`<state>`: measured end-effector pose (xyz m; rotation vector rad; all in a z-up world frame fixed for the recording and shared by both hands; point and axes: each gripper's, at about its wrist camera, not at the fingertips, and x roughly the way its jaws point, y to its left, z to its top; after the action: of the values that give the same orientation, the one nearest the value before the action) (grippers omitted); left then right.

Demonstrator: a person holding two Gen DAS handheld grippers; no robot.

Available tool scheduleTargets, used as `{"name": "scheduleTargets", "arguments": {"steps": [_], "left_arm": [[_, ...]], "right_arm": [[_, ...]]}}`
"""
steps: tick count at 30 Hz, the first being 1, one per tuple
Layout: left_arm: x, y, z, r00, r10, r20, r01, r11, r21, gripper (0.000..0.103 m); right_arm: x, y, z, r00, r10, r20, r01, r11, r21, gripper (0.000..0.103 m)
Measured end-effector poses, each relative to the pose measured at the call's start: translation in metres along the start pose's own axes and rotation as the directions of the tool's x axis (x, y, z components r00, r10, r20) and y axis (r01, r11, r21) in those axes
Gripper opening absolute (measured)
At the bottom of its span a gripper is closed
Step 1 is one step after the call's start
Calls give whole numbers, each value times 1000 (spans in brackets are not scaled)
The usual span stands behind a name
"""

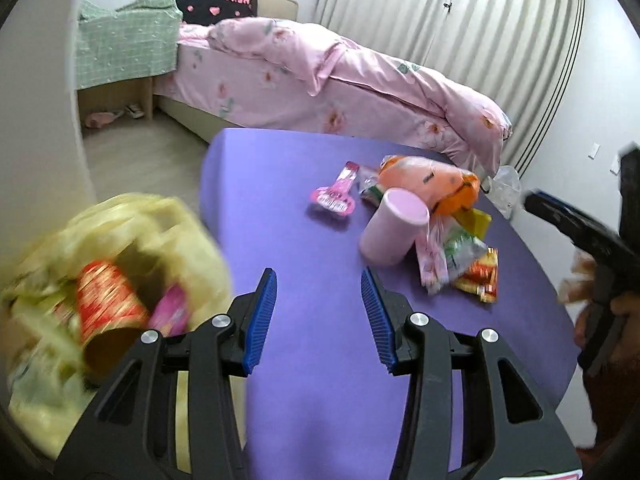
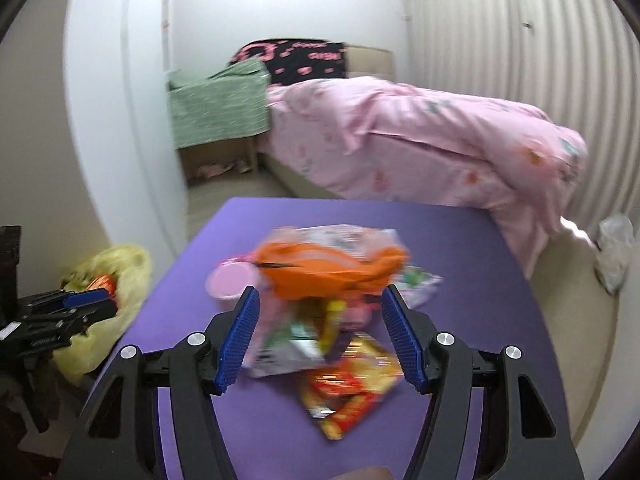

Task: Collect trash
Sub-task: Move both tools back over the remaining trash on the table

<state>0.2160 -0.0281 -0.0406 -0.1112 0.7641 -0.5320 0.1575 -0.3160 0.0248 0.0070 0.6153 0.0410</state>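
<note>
A heap of trash lies on the purple table (image 1: 304, 208): an orange bag (image 1: 432, 184), a pink cup (image 1: 394, 224) on its side, a pink wrapper (image 1: 334, 196) and snack wrappers (image 1: 472, 268). My left gripper (image 1: 318, 274) is open over bare table, with nothing between its fingers. Left of it a yellow bag (image 1: 120, 232) holds a red can (image 1: 108, 300). My right gripper (image 2: 320, 292) is wide open just short of the heap. The orange bag (image 2: 328, 268) and the wrappers (image 2: 352, 384) show past its fingers, untouched by the pads. The right wrist view is blurred.
A bed with a pink quilt (image 1: 360, 80) stands behind the table, with pleated curtains (image 1: 460, 20) beyond it. A white plastic bag (image 2: 614, 252) lies on the floor at the right. A green cloth (image 1: 124, 44) covers a bedside stand. A white wall (image 2: 108, 120) rises at the left.
</note>
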Motion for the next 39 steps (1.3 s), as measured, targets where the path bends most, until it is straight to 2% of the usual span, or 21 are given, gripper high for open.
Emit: {"name": "scheduleTargets", "arguments": {"steps": [3,6,8,13,19,21,23,30,35,39], "left_arm": [[34,1,24,999,-36,-39,34,999,-30,42],[76,-2,52,997,22,-72,-22,1000,-3,42],[101,-4,64,994,24,-103,-22,999,23,42],[149,-6,79,985,27,-168,-19,999,47,42],[165,2,86,978,-32,-206,31,999,-11,42],[169,6,86,971,-55,-234,48,998,-35,42],[168,9,86,970,-49,-237,42,999,-35,42],[163,11,81,971,-39,-235,39,999,-5,42],[157,10,82,975,-43,-219,43,999,-4,42],[150,13,82,977,-45,-207,43,999,-16,42]], "right_arm": [[-1,-31,-4,999,-44,-5,44,998,49,59],[10,-46,-10,997,-45,-60,49,996,71,59],[21,-56,-17,992,-48,-117,58,995,79,59],[38,-82,-24,985,-95,-141,108,990,89,60],[55,-96,-18,977,-141,-161,155,985,78,60],[61,-99,-15,977,-126,-174,142,987,81,60],[66,-102,-12,978,-110,-177,127,988,91,60],[66,-90,11,990,-108,-96,115,991,68,59],[90,-65,39,996,-18,-88,20,1000,23,59],[127,-58,49,988,28,-150,-22,999,42,59]]}}
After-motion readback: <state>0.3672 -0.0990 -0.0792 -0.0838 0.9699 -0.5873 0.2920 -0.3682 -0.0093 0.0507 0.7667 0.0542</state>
